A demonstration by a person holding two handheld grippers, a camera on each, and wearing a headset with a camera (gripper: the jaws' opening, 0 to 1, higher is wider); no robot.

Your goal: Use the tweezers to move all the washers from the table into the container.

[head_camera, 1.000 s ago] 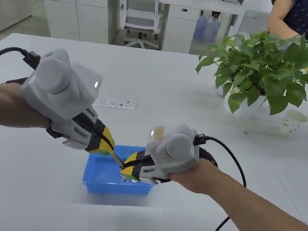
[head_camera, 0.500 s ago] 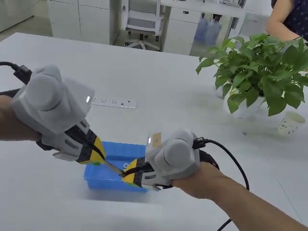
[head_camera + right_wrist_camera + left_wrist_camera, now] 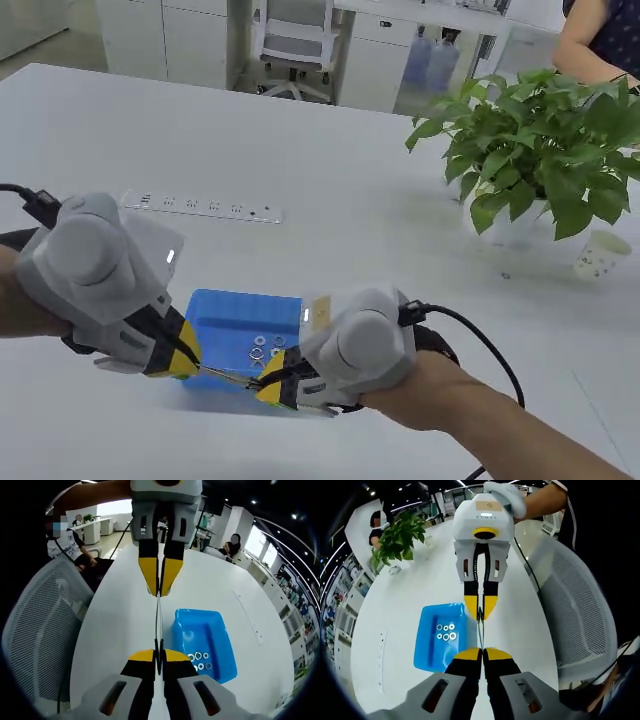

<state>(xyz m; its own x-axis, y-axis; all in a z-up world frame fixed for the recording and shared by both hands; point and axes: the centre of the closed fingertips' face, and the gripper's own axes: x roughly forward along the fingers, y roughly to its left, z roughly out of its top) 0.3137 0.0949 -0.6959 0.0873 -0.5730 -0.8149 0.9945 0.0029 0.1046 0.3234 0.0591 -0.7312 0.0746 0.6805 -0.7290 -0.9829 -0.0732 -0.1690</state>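
Shows the tweezers [image 3: 480, 630] clamped level just beside the blue container [image 3: 427, 650], one end pinched in the left gripper [image 3: 482, 651], the other in the right gripper [image 3: 480, 615]. Jaws of both pressed together on it, probably for a regrip or hand-over. Places a cluster of washers [image 3: 445, 632] inside the container.

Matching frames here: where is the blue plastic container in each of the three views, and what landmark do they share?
Head view: blue rectangular plastic container, lower centre-left.
Left gripper view: container left of centre, left of the thin metal tweezers.
Right gripper view: container right of centre, right of the tweezers.
Shared landmark: small silver metal washers clustered inside it.
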